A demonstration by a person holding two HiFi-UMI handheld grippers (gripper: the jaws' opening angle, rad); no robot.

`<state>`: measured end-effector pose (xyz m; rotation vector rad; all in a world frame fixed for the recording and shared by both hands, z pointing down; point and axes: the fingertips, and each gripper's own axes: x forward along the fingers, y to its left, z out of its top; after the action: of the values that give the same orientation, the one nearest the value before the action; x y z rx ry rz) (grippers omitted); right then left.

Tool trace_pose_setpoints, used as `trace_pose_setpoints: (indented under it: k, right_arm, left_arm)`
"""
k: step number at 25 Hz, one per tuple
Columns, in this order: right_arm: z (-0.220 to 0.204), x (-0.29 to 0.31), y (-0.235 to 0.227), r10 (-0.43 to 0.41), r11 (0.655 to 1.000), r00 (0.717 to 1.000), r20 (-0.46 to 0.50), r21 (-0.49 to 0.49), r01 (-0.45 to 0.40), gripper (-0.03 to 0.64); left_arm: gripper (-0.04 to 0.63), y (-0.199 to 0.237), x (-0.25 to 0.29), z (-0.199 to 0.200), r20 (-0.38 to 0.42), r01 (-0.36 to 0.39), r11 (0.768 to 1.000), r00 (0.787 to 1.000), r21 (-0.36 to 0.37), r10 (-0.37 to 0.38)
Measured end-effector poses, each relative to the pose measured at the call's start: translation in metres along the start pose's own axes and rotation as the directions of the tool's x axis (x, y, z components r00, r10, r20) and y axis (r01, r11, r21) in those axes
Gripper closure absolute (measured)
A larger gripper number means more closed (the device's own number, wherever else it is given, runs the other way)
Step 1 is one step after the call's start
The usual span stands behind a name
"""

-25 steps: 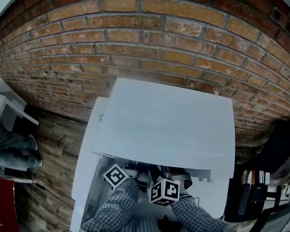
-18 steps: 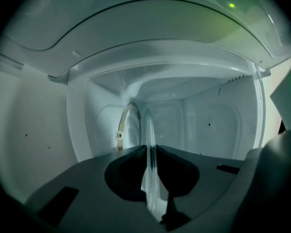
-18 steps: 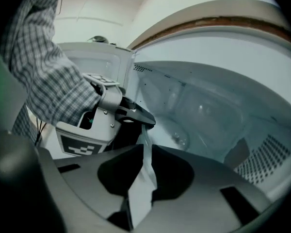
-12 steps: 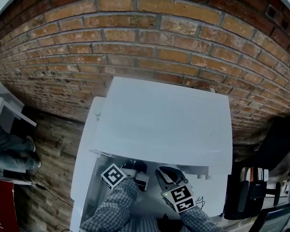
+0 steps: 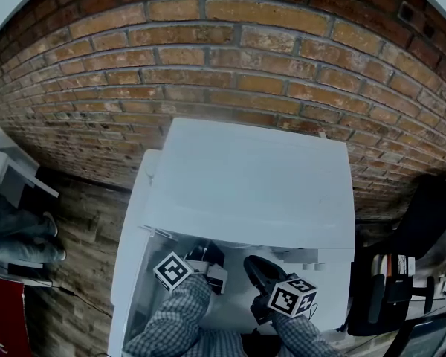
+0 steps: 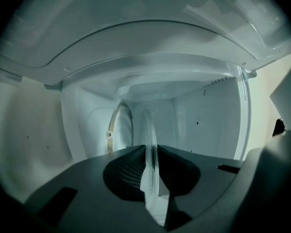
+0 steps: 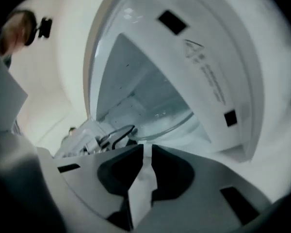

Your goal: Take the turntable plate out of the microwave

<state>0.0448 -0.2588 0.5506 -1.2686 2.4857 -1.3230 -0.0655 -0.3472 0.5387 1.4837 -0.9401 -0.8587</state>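
One white microwave [image 5: 253, 184] stands against the brick wall [image 5: 208, 50]. Two grippers reach into its front opening, each bearing one marker cube: the left one's [image 5: 172, 271] near the opening's left side, the right one's [image 5: 293, 296] further out from the front. Two checked sleeves [image 5: 175, 318] trail behind them.

The left gripper [image 6: 152, 152] has just been opening its jaws. The rim of the single glass turntable plate [image 6: 150, 130] stands between them, and both pads lie against the glass. The plate is seen edge-on and is inside the microwave's cavity, apart from the one tan roller ring [image 6: 117, 125] beside it.

The right gripper [image 7: 147, 152] is just outside the microwave's opening. Its jaws are a narrow slit apart with nothing between them.
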Motion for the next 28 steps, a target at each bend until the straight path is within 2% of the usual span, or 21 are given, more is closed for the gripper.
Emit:
trace_pose_setpoints:
  k: [1,3,5,6,9,17,28]
  right_arm:
    - [0.003,-0.001,-0.002,0.031,0.991,0.998,0.054,0.128,-0.037,0.557]
    - [0.008,-0.002,-0.006,0.070,0.937,0.984,0.163,0.329,-0.121,0.556]
    - [0.009,-0.003,-0.012,0.075,0.873,0.967,0.241,0.453,-0.181,0.520]
    - [0.012,-0.003,-0.014,0.077,0.850,0.958,0.276,0.484,-0.208,0.502]
    - [0.022,0.001,-0.020,0.075,0.818,0.936,0.344,0.516,-0.255,0.492]
    - [0.028,0.010,-0.033,0.037,0.759,0.911,0.410,0.581,-0.292,0.492]
    - [0.028,0.016,-0.039,0.059,0.739,0.907,0.418,0.593,-0.321,0.499]
  left_arm:
    - [0.548,-0.001,-0.001,-0.001,0.000,0.000,1.000,1.000,-0.002,0.000]
    - [0.548,-0.009,-0.001,-0.002,0.008,0.036,0.999,0.999,-0.024,-0.036]
    - [0.547,-0.011,-0.004,-0.002,0.011,0.040,0.999,0.999,-0.027,-0.040]
    - [0.546,-0.010,-0.006,-0.002,0.011,0.033,0.999,0.999,-0.024,-0.033]
    - [0.546,-0.009,-0.010,-0.004,0.007,0.024,0.999,1.000,-0.025,-0.024]
    - [0.545,-0.014,-0.025,-0.011,0.003,0.027,0.999,1.000,-0.046,-0.027]
    - [0.540,-0.014,-0.047,-0.016,-0.004,0.054,0.997,0.998,-0.059,-0.055]
